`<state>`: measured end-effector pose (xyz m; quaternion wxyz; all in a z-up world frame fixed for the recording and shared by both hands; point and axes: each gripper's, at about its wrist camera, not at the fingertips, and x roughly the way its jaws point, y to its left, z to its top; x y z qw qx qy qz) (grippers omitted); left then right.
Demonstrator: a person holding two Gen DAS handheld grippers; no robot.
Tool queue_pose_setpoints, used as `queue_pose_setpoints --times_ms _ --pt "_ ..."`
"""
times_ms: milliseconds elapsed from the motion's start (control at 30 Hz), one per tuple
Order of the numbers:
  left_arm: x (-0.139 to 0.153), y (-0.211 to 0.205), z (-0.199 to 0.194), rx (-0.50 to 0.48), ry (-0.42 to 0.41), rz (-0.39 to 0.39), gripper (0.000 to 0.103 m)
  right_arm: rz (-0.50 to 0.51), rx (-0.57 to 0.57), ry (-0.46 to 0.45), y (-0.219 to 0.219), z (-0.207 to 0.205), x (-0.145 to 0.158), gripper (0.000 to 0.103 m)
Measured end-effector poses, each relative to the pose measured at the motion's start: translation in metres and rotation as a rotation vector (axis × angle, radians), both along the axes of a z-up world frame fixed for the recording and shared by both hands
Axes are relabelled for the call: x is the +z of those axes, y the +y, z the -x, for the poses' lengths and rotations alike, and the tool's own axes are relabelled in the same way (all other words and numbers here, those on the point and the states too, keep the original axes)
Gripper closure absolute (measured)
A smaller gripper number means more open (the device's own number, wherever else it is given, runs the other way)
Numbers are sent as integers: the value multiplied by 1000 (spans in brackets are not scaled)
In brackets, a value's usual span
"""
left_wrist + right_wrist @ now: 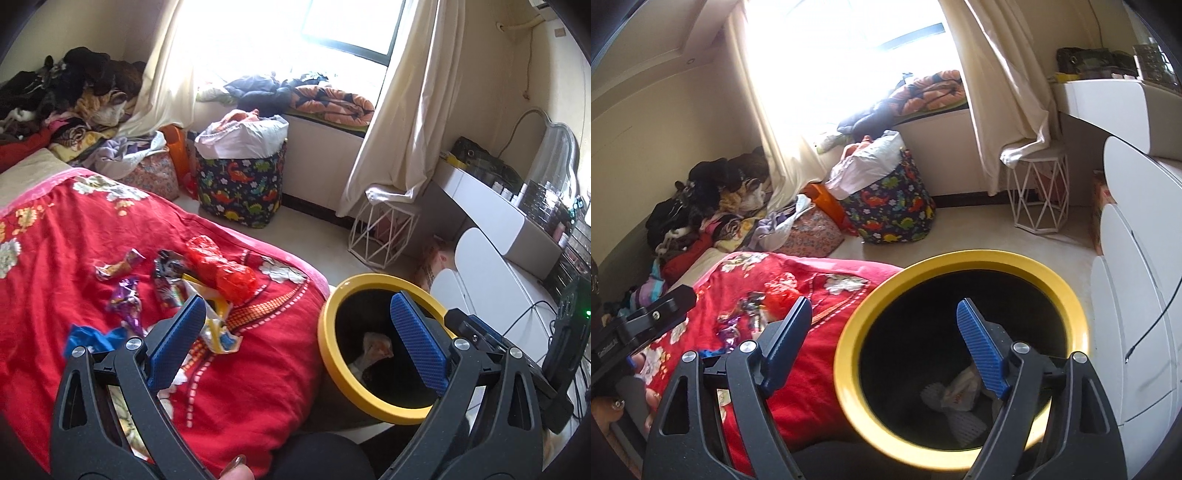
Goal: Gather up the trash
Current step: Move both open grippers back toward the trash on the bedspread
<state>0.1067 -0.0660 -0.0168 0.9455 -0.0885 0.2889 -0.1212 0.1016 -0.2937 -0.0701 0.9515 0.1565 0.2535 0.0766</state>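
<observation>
Several wrappers lie on the red bedspread [55, 240]: a red plastic bag [221, 271], a purple wrapper [127, 301], a blue wrapper [94, 338], a silver one [116, 264] and a yellow-white packet [218, 325]. A black bin with a yellow rim [332, 354] stands beside the bed, with crumpled trash [375, 349] inside. My left gripper [295, 339] is open and empty, over the bed edge and bin. My right gripper [882, 343] is open and empty above the bin [846, 354], where white trash [960, 395] lies at the bottom.
A dinosaur-print hamper [240, 184] and a white wire stool [380, 229] stand on the floor by the window. White drawers and a dressing table [491, 206] are at the right. Clothes [70, 92] are piled at the bed's far end.
</observation>
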Motion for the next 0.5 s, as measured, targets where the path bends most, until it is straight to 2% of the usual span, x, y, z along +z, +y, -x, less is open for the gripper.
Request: queue_pose_setpoints --times_ms 500 --pt "-1 46 1 89 -5 16 11 36 153 -17 49 2 8 23"
